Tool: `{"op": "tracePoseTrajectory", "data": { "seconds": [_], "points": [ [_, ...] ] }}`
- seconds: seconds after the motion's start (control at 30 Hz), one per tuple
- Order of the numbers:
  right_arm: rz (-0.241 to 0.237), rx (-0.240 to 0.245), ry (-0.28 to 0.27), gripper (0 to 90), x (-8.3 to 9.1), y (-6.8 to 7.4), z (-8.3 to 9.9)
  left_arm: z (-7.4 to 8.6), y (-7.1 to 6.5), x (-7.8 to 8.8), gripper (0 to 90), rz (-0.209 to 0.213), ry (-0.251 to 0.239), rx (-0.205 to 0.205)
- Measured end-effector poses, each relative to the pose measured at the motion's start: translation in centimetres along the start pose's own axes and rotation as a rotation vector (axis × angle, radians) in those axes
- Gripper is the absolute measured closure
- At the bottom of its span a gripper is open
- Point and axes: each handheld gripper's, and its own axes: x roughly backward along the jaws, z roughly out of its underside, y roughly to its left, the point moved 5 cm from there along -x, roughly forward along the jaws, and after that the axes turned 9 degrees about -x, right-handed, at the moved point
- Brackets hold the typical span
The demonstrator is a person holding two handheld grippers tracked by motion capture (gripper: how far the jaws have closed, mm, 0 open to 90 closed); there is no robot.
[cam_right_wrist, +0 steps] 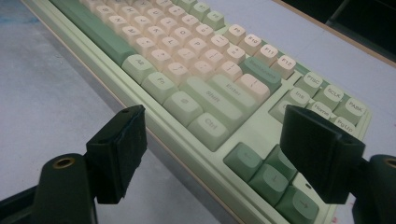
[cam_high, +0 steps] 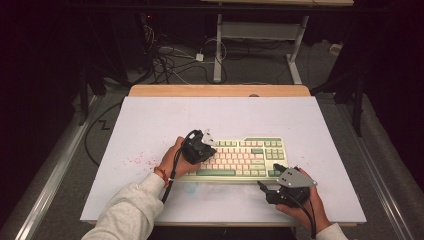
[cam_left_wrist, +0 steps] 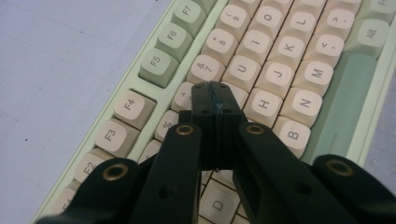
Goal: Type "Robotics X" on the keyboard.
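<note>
Over keyboard (cam_left_wrist: 280, 93): left tool (cam_left_wrist: 215, 88) closed, empty; right tool (cam_right_wrist: 224, 154) wide apart.

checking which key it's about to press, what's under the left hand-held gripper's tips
The shut left hand-held gripper sits over the keyboard, in the middle letter rows beside the 7, U and H keys. The key right beneath the tips is covered, so it cannot be read.
</note>
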Motion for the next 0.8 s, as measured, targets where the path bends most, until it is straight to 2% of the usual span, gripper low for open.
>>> {"op": "tracePoseTrajectory", "data": {
  "seconds": [0.1,0.57,0.8],
  "points": [
    [-0.002,0.004,0.002,23.6,0.0,0.0,0.0,0.1,0.1,0.0,88.0,0.01,-0.006,0.007],
    [-0.004,0.004,0.001,23.6,0.0,0.1,0.0,-0.1,-0.2,1.8,85.5,-0.028,-0.08,0.005],
    [-0.007,0.004,0.003,23.7,0.0,0.1,0.1,0.0,-0.4,3.2,77.1,-0.061,-0.136,-0.012]
  ]
}}
